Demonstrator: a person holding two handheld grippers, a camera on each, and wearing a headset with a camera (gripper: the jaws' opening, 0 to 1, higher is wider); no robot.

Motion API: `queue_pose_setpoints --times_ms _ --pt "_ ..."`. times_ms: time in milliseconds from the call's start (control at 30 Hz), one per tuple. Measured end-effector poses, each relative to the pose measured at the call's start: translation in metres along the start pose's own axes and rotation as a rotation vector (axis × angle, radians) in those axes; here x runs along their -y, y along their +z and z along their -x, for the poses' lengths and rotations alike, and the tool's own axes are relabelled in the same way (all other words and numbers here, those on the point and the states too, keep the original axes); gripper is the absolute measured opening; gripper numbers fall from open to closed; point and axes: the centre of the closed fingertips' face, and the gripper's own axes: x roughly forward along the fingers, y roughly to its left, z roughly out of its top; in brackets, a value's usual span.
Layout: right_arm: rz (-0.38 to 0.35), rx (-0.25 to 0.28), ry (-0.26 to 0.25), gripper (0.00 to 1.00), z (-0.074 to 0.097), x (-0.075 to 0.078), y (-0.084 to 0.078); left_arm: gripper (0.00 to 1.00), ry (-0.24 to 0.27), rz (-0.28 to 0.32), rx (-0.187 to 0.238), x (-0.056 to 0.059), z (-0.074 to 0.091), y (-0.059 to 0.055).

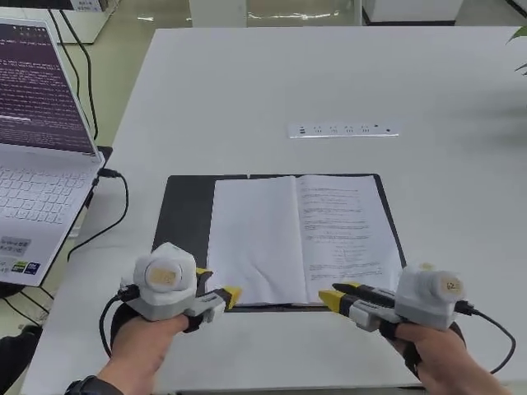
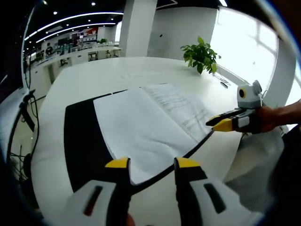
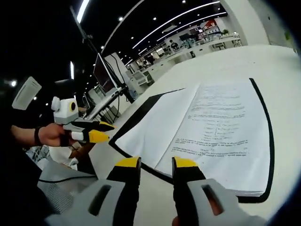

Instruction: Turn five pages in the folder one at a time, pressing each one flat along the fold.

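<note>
Left gripper [image 1: 233, 295] and right gripper [image 1: 328, 299], jaws spread (pinching nothing), at near edge of open folder [image 1: 185, 216].

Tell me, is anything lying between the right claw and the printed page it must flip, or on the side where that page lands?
Nothing visible. The right gripper points at the printed page with open air between, and the blank left page where it would land has nothing on it.
</note>
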Motion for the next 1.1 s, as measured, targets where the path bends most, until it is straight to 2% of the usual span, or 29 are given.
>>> queue_pose_setpoints --times_ms 300,500,633,667,733,967,1100 --pt "0.058 0.064 -0.057 0.36 0.037 0.015 0.024 0.45 0.020 -0.068 0.037 0.001 0.025 0.025" --pt "0.063 0.100 -0.075 0.44 0.056 0.020 0.033 0.49 0.040 -0.077 0.061 -0.003 0.040 0.036" --pt "0.027 0.166 -0.085 0.48 0.067 0.022 0.043 0.52 0.049 -0.061 0.073 -0.006 0.049 0.038" --pt "0.018 0.179 -0.093 0.48 0.071 0.024 0.045 0.53 0.050 -0.016 0.081 -0.007 0.052 0.038" --pt "0.012 0.188 -0.112 0.49 0.075 0.027 0.046 0.56 0.070 0.002 0.082 -0.013 0.056 0.035" --pt "0.064 0.172 -0.142 0.57 0.089 0.024 0.049 0.60 0.098 0.041 0.124 -0.019 0.073 0.034" --pt "0.056 0.180 -0.163 0.61 0.099 0.024 0.051 0.66 0.103 0.060 0.135 -0.021 0.079 0.030"
